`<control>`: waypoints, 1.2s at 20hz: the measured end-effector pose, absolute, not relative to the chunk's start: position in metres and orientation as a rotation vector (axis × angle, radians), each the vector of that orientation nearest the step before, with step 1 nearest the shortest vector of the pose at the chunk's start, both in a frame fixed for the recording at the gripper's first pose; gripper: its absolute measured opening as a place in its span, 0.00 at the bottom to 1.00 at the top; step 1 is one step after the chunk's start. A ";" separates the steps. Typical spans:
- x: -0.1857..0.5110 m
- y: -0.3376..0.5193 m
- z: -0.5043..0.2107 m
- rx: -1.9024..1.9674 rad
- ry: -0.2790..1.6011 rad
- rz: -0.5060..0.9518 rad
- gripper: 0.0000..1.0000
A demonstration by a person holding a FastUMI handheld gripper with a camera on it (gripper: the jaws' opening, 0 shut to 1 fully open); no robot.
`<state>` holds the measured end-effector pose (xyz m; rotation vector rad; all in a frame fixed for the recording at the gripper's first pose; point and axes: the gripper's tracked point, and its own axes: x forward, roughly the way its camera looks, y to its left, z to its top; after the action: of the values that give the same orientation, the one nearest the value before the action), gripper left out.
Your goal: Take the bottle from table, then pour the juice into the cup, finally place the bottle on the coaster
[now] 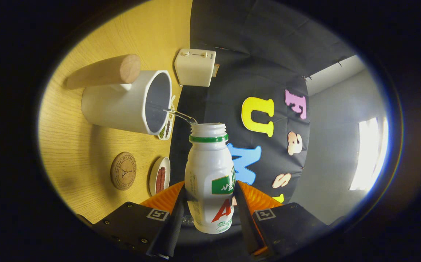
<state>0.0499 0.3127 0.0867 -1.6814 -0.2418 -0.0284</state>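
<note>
My gripper (210,203) is shut on a white plastic bottle (209,174) with a green neck ring and no cap, both fingers pressing its sides. The whole view is rolled sideways, so the bottle is tipped toward the white cup (126,102) with a wooden handle (104,72). A thin clear stream of liquid (179,115) runs from the bottle's mouth into the cup's open top. The round cork coaster (123,170) lies on the yellow wooden table (75,145), beside the cup and off to the side of the fingers.
A white toaster (195,67) stands beyond the cup at the table's back edge. A small white dish with dark red food (159,176) lies near the coaster, and another small dish (166,127) sits behind the cup's rim. Black cloth wall lies behind.
</note>
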 end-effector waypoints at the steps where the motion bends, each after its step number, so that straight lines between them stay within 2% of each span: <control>1: 0.049 0.313 0.087 -1.682 -0.244 -0.029 0.71; 24: 0.050 0.314 0.088 -1.710 -0.250 -0.032 0.71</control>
<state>0.0499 0.3144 0.0880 -1.7097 -0.2504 -0.0324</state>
